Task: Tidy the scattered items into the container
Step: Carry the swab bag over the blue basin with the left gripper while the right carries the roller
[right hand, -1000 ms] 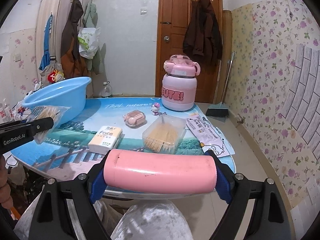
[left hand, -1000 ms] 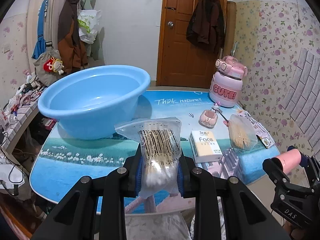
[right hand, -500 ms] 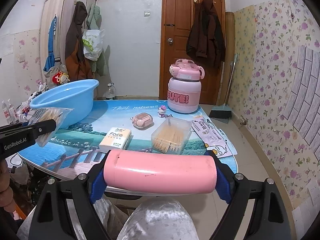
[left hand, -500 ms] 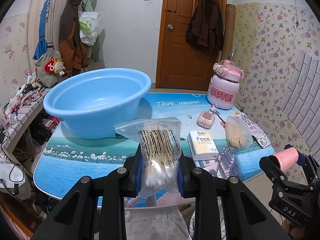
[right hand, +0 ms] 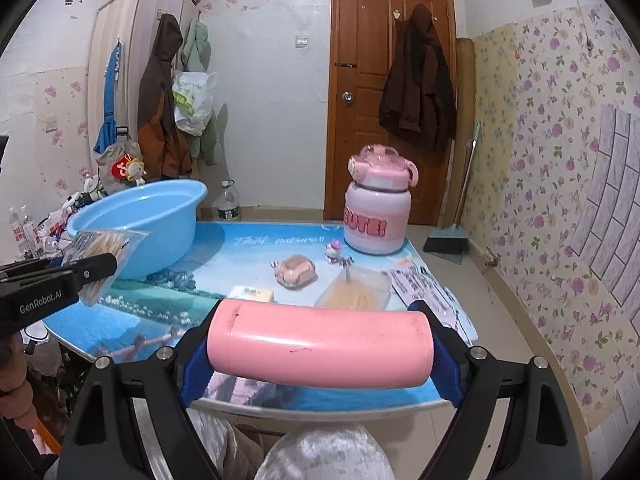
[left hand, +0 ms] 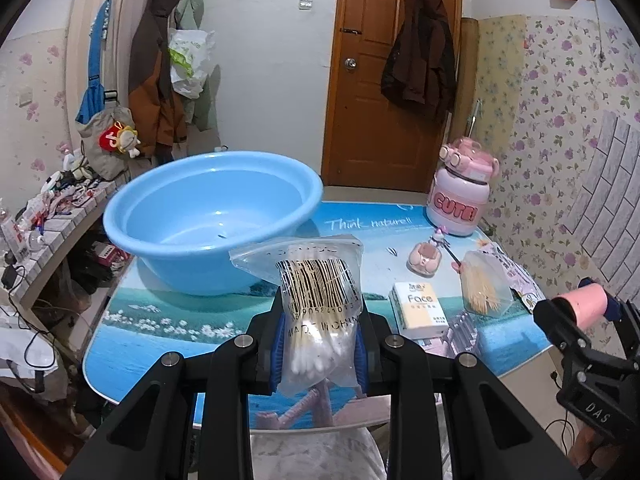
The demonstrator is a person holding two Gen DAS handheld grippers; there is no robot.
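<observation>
My left gripper is shut on a clear bag of cotton swabs, held upright above the near table edge, in front of the empty blue basin. My right gripper is shut on a pink cylinder lying crosswise between its blue pads, above the near edge of the table. On the table lie a tissue pack, a clear box of toothpicks, a small pink case and a pink jug marked CUTE. The basin stands at the table's far left.
A printed leaflet lies at the table's right edge, and a small cat figure stands by the jug. A cluttered shelf runs left of the table. Coats hang on the door and wall behind. A person's knee shows below.
Both views have risen slightly, so the table shows lower and further off. Both grips are unchanged and nothing on the table has moved.
</observation>
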